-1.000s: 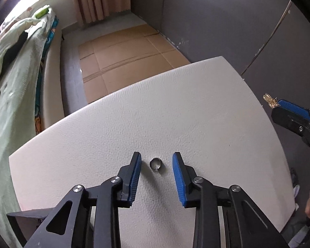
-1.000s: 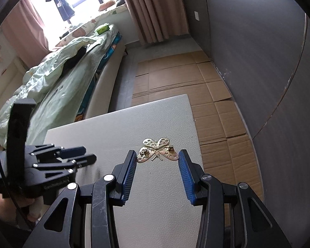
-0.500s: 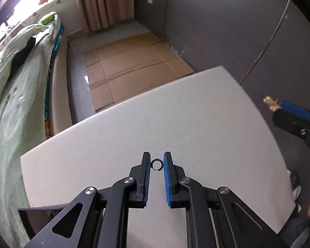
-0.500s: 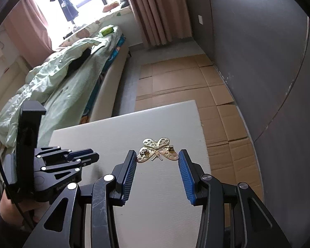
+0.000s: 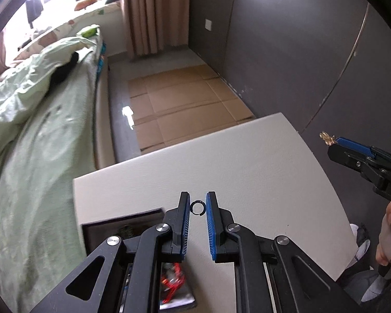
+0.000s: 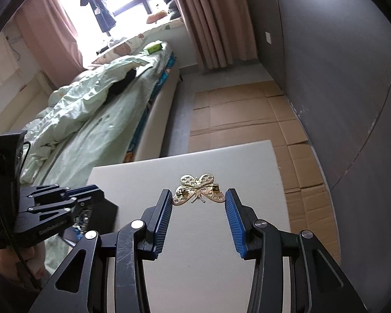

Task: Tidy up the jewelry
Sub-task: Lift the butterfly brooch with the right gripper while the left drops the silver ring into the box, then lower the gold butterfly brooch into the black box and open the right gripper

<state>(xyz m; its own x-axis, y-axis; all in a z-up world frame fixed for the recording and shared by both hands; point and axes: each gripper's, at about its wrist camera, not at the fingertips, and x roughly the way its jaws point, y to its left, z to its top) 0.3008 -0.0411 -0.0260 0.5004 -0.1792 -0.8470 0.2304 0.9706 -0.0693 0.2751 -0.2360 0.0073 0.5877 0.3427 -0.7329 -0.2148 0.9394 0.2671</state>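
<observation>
A small silver ring [image 5: 197,208] is pinched between the blue pads of my left gripper [image 5: 197,204], held in the air above the white table [image 5: 247,167]. My right gripper [image 6: 198,195] is shut on a gold butterfly brooch [image 6: 198,189], its wing tips against both pads, also lifted off the table. In the left wrist view the right gripper [image 5: 333,140] shows at the right edge with the brooch [image 5: 325,137] at its tip. The left gripper [image 6: 73,194] appears at the left of the right wrist view, over a dark jewelry box [image 6: 101,212].
The open dark box [image 5: 133,224] with red and other pieces inside sits at the table's near left corner under my left gripper. A bed with green bedding [image 5: 34,130] lies left of the table. Flattened cardboard [image 5: 185,107] covers the floor beyond; a grey wall [image 5: 299,52] stands right.
My left gripper closed on the ring where it lay, then lifted it and swung left toward the box. My right gripper rose a little, still holding the brooch.
</observation>
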